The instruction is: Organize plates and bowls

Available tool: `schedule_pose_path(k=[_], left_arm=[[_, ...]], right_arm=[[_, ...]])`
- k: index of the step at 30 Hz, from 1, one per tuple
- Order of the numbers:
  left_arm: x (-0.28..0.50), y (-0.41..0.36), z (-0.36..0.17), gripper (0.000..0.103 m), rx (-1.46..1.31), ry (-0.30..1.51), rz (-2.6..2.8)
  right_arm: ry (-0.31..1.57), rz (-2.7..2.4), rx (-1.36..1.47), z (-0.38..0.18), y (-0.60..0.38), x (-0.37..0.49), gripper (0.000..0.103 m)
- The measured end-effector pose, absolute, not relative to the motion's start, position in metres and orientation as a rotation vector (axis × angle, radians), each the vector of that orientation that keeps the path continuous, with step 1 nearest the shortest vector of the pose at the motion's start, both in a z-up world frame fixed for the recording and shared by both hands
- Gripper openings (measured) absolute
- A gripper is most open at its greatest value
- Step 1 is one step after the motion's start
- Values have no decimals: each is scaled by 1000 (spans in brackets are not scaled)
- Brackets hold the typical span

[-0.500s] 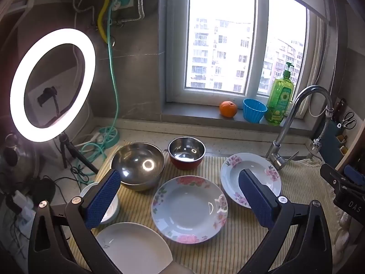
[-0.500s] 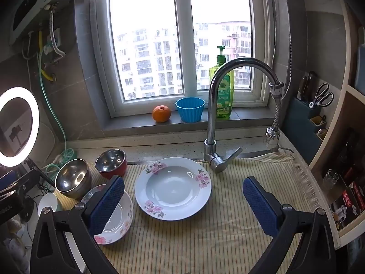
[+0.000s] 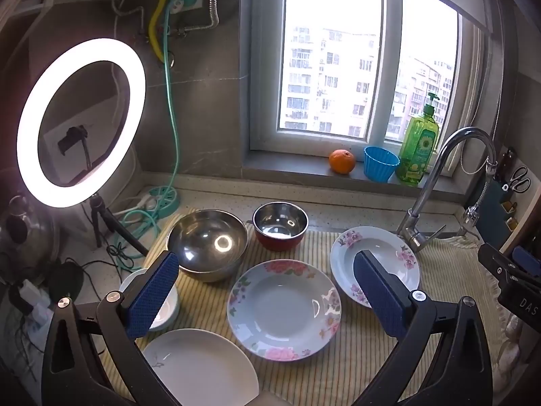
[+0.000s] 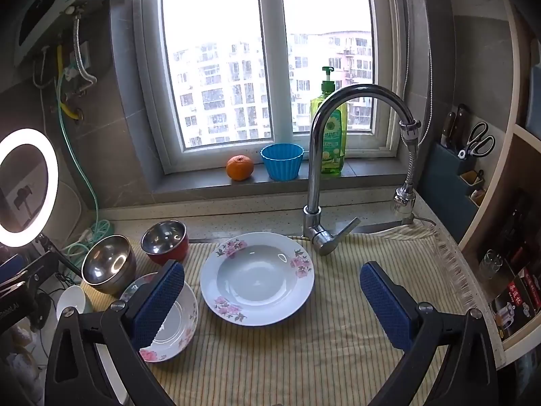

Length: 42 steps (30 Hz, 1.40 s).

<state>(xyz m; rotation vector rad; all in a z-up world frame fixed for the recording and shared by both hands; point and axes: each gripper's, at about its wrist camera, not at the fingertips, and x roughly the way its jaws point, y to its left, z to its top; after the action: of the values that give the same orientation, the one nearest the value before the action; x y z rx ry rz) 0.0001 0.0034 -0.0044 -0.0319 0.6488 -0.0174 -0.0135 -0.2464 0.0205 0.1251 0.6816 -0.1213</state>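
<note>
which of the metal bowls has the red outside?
The smaller steel bowl, behind the floral plates near the counter edge. The larger steel bowl to its left is bare metal all over.

Both grippers: black arms, silver screws, 2 blue textured jaws.

Honestly almost nothing to report: the only shift I can spot is in the left wrist view. There the ring light [image 3: 27, 142], the orange [image 3: 342, 161] and the big steel bowl [image 3: 207, 242] all sit a hair further right in frame, so the left tool [image 3: 265, 255] has drifted a tiny bit to the left. Nothing has moved on the worktop [image 3: 338, 213], and the right tool [image 4: 272, 264] shows no change I can make out.
</note>
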Motion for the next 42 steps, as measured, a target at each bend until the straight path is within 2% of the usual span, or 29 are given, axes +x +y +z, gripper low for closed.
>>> schedule_pose_path(k=[42], left_arm=[[-4, 3, 2, 103, -21, 620, -23]], right_arm=[[680, -119, 125, 23, -244, -16, 102]])
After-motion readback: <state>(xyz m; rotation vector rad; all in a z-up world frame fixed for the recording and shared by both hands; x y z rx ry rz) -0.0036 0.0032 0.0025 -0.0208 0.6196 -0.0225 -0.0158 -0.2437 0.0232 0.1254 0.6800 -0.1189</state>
